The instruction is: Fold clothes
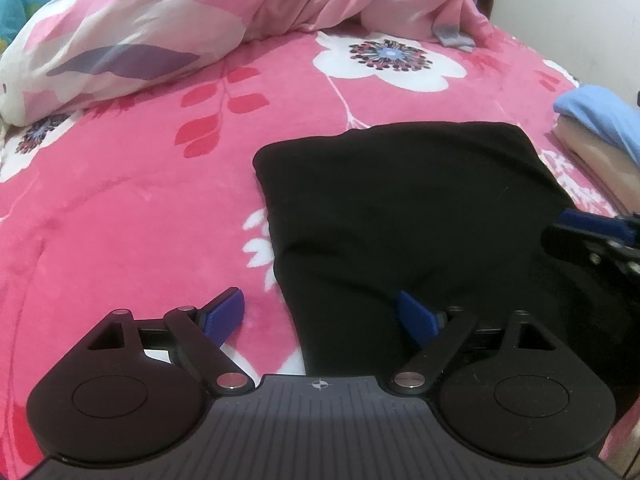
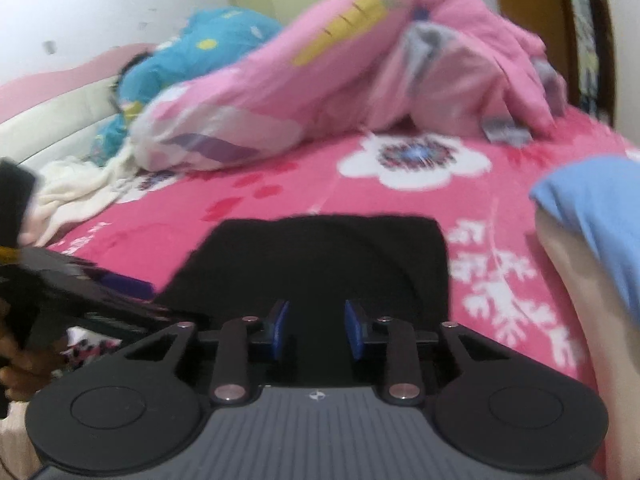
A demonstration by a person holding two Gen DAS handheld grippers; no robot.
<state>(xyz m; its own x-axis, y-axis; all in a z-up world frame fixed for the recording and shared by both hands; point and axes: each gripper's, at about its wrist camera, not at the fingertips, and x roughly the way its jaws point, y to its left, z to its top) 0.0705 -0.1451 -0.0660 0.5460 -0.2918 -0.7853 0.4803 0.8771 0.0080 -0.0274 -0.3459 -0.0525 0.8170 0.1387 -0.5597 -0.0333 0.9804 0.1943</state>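
Note:
A black garment [image 1: 400, 208] lies folded into a flat rectangle on the pink flowered blanket [image 1: 120, 200]. My left gripper [image 1: 320, 316] hovers at its near left corner, wide open: one blue pad is over the blanket, the other over the black cloth. In the right wrist view the same black garment [image 2: 320, 256] lies just ahead of my right gripper [image 2: 316, 330]. Its blue pads stand a narrow gap apart above the cloth's near edge, and I see nothing pressed between them. The right gripper [image 1: 592, 228] also shows at the garment's right edge.
A rumpled pink quilt [image 1: 180, 20] is heaped across the far side of the bed. A folded stack, blue cloth [image 2: 592, 208] on beige, sits to the right of the black garment. A blurred hand [image 2: 12, 360] holds the left gripper [image 2: 80, 292].

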